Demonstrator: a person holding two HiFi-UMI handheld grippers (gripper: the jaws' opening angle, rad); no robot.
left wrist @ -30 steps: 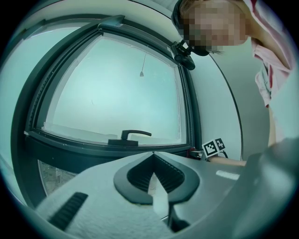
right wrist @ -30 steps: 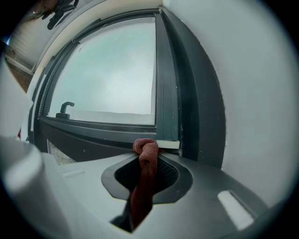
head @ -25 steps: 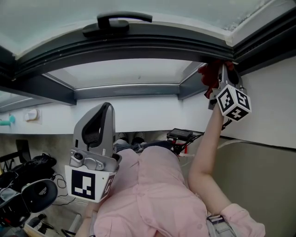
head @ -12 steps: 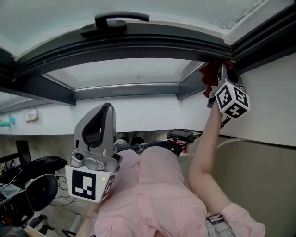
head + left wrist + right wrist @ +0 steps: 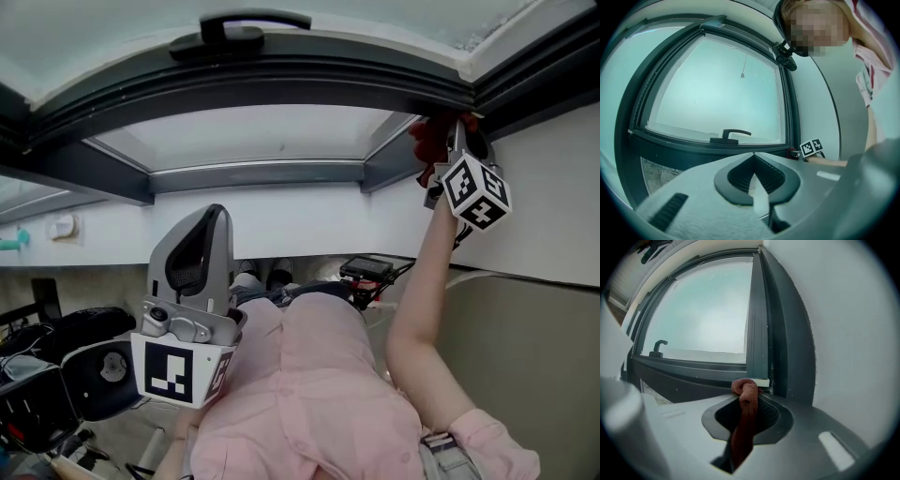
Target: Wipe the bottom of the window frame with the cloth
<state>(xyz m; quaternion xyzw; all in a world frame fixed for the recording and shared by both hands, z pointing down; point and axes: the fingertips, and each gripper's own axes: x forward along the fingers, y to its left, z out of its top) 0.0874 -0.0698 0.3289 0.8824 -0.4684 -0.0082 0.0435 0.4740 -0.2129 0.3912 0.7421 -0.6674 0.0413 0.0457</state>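
Head view: the right gripper (image 5: 449,142) is up high at the right corner of the window frame (image 5: 281,89). A red cloth (image 5: 427,150) sits at its tip, against the frame. The left gripper (image 5: 216,220) is down low by the person's pink shirt (image 5: 309,394), well away from the cloth.

Left gripper view: its jaws are together with nothing in them. The window handle (image 5: 730,136) is far ahead.

Right gripper view: the jaws squeeze the cloth (image 5: 745,413). Its bunched end touches the bottom corner of the frame, just in front of the jaws.

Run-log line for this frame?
right gripper: shut on red cloth | cloth at window frame bottom-right corner | left gripper: shut, empty, held low
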